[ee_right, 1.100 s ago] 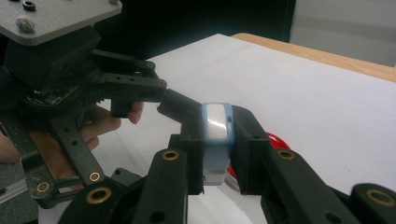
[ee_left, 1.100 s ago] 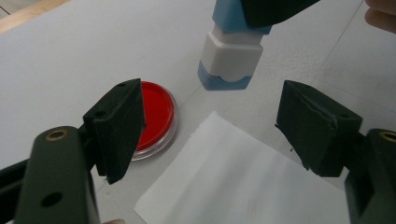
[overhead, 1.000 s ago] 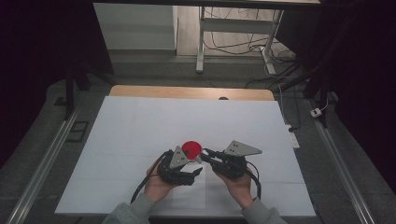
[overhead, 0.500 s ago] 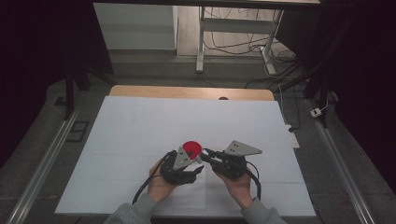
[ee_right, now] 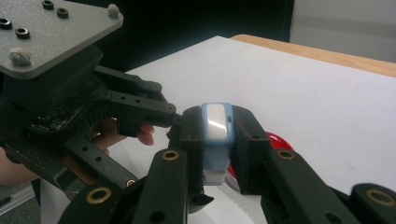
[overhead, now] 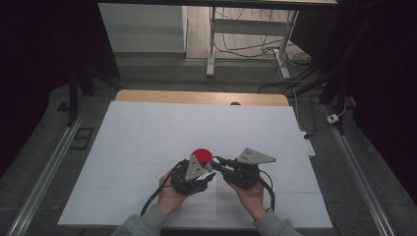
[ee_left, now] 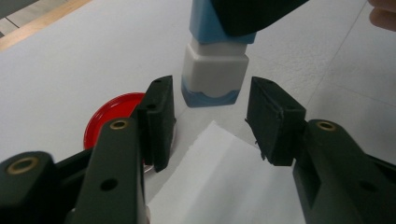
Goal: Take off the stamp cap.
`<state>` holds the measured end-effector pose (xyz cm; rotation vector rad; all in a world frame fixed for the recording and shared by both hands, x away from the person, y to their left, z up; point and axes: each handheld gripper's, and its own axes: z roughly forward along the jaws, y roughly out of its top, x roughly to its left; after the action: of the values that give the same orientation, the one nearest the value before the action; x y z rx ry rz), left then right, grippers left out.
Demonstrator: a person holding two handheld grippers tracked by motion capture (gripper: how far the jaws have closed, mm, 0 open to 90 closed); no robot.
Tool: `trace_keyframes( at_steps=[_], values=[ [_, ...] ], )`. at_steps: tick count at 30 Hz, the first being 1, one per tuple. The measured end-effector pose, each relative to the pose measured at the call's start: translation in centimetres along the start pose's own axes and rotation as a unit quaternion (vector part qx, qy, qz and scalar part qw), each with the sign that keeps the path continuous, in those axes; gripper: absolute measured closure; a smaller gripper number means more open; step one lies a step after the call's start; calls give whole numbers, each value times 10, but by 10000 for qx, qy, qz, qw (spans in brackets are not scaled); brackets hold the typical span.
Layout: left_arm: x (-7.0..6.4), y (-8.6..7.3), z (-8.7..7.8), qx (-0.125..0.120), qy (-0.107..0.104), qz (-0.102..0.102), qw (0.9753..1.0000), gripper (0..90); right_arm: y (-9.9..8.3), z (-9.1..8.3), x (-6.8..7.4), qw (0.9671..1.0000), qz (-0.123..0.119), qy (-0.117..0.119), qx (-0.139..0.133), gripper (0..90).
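My right gripper [ee_right: 215, 140] is shut on a small blue and white block [ee_right: 215, 122] and holds it just above the table. In the left gripper view the block [ee_left: 215, 70] hangs white end down, its blue top hidden in the right gripper's jaws. My left gripper [ee_left: 210, 109] is open, its jaws spread just in front of the block's white end without touching it. A red round lid [ee_left: 109, 119] lies flat on the table beside the left jaw. From above, both grippers [overhead: 211, 166] meet tip to tip just this side of the red lid [overhead: 201, 155].
A loose white sheet [ee_left: 219, 186] lies under the left gripper on the white table cover [overhead: 147, 132]. Both hands rest near the table's front edge. A wooden edge [overhead: 196, 97] borders the far side, with cables [overhead: 246, 44] on the floor beyond.
The left gripper has edged slightly toward the right gripper; the right gripper, the block and the red lid stay where they were.
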<state>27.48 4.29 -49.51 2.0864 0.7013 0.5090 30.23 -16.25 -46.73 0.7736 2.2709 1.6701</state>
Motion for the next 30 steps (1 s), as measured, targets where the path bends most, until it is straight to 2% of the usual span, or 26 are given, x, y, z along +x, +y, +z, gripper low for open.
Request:
trace_keyframes(
  at_steps=[12,24,30],
  values=[
    [-1,0,1,26,46,42,10000,602,-1,1,0,10000,25,-2,-1,751],
    [-1,-1,2,69,69,35,9999,606,-2,1,1,10000,38,-19,-24,752],
    [-1,-1,2,60,131,77,9999,637,-2,1,1,10000,66,-17,-45,752]
  ],
)
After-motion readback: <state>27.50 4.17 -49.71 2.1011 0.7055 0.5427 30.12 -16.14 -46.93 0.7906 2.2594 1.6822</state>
